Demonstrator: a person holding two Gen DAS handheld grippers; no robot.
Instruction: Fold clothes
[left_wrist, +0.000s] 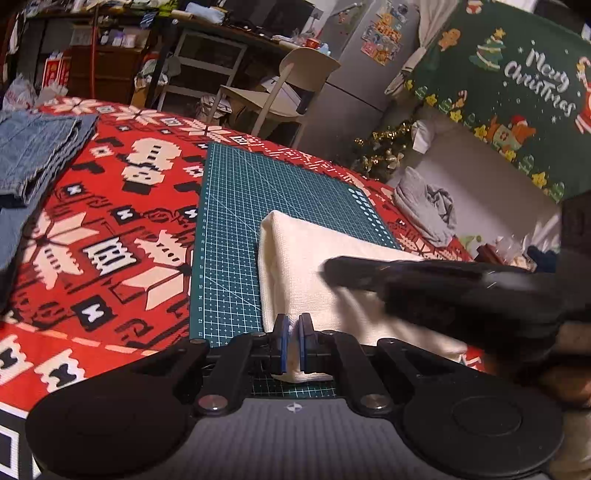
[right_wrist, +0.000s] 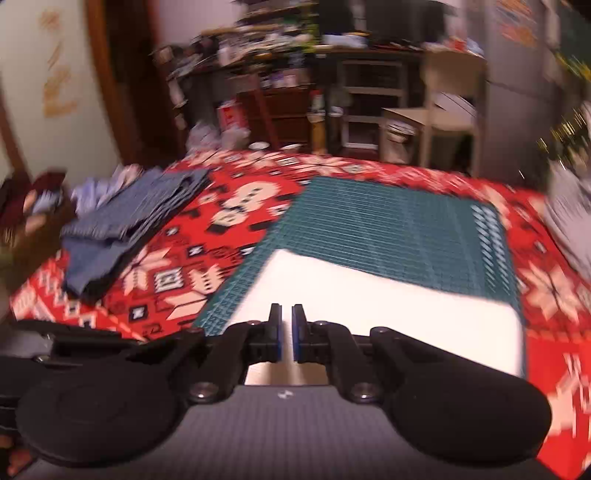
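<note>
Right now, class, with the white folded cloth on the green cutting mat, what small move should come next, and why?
Probably carry the white folded cloth toward the folded denim pile: the left gripper pinches its near edge, and it already looks neatly folded on the green cutting mat.

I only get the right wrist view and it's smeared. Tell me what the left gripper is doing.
Observer: The left gripper is shut on the near edge of the white cloth.
Operator: Report how my right gripper looks from that side.
Observer: The right gripper reaches in from the right, blurred, above the white cloth.
Operator: Identify the grey blur at my right edge.
Observer: It is a crumpled grey garment lying on the red tablecloth, beyond the green cutting mat.
</note>
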